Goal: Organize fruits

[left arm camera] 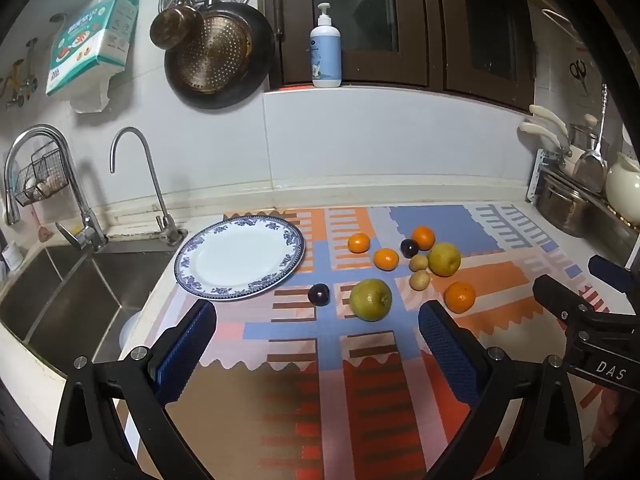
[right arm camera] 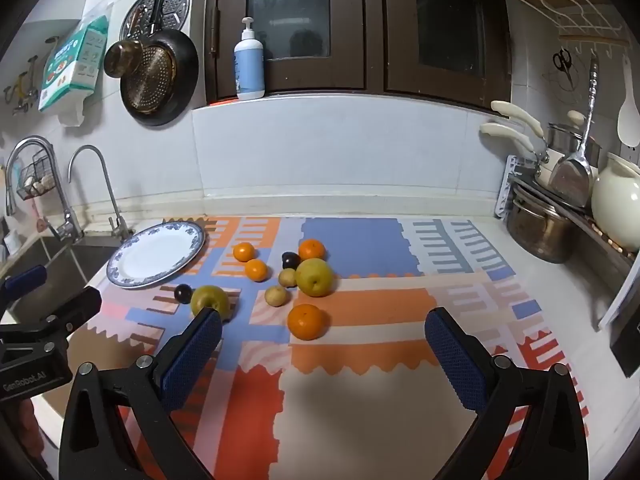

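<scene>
Holding both grippers wide apart and empty above the patterned mat [left arm camera: 360,360]: left gripper [left arm camera: 318,320], right gripper [right arm camera: 324,328]. Plate [left arm camera: 240,258] bare, near the sink [left arm camera: 80,280]. Fruit loose on the mat beside it: oranges [left arm camera: 460,297], pears [left arm camera: 371,299], plums [left arm camera: 319,294]. We judge sorting not yet begun; next we should close on one fruit, likely the near pear.

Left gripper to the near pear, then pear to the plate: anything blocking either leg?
Nothing visible between the open left gripper and the near pear; only bare mat lies between. On the way to the empty plate, a dark plum sits just left of the pear, apart from it: lift over it.
</scene>
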### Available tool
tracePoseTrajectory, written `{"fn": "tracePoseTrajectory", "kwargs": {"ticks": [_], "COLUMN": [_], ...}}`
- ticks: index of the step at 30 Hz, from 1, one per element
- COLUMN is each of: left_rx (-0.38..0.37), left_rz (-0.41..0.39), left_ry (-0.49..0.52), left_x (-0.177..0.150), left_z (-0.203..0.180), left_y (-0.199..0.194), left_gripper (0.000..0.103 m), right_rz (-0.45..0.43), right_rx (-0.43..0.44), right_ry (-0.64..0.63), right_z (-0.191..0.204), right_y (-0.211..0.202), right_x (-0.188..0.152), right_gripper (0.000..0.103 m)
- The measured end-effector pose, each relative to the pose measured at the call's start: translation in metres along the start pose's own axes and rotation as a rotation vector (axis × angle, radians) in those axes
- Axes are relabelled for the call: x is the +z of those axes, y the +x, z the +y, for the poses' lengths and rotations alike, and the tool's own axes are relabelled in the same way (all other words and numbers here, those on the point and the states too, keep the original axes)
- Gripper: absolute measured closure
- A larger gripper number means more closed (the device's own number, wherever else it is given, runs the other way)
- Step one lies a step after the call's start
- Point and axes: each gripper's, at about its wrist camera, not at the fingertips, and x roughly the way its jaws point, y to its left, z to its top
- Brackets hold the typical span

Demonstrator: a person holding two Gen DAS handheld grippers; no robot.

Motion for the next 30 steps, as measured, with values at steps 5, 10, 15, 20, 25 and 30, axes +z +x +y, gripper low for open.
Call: {"fn": "tracePoseTrajectory", "kwargs": {"ticks": [5,10,15,20,25,30], "left_rx": [0.002,0.0,-0.003,-0.002,-0.003,-0.006], "left_rz": [0.02,0.009,0.004,0.006,0.005,0.005], "left_ry": [0.007,0.002,0.001,0.0,0.003,0.002], "left_x": [0.0006,0.0032,0.0033,0.0035,0.0039,0.0033], "left_z": [-0.0011,0.0018,0.0025,0.002,0.0021,0.0014], "left_y": [0.0005,-0.0022,-0.0046,-0.0055,-0.0054,-0.0057], "left_gripper": [0.0,0.0,0.0,0.0,0.0,0.0], "right_rz": [0.004,0.005,0.008,0.009,0.008,0.007], "right_rx": [-0.008,-0.004,-0.001,0.001,0.001,0.001], "right_ry": [-0.005,-0.003,-0.004,-0.003,-0.002,-0.003], "right_z": [0.0014,0.0016,0.0018,0.0003,-0.0026,0.0025], "right_y": [0.0002,-0.0001,-0.0002,-0.0007,-0.002,-0.0008], "right_x": [-0.0001,0.0,0.0001,0.0006,0.0015,0.0], "right_gripper": [0.001,0.001,0.001,0.001,0.001,0.001]}}
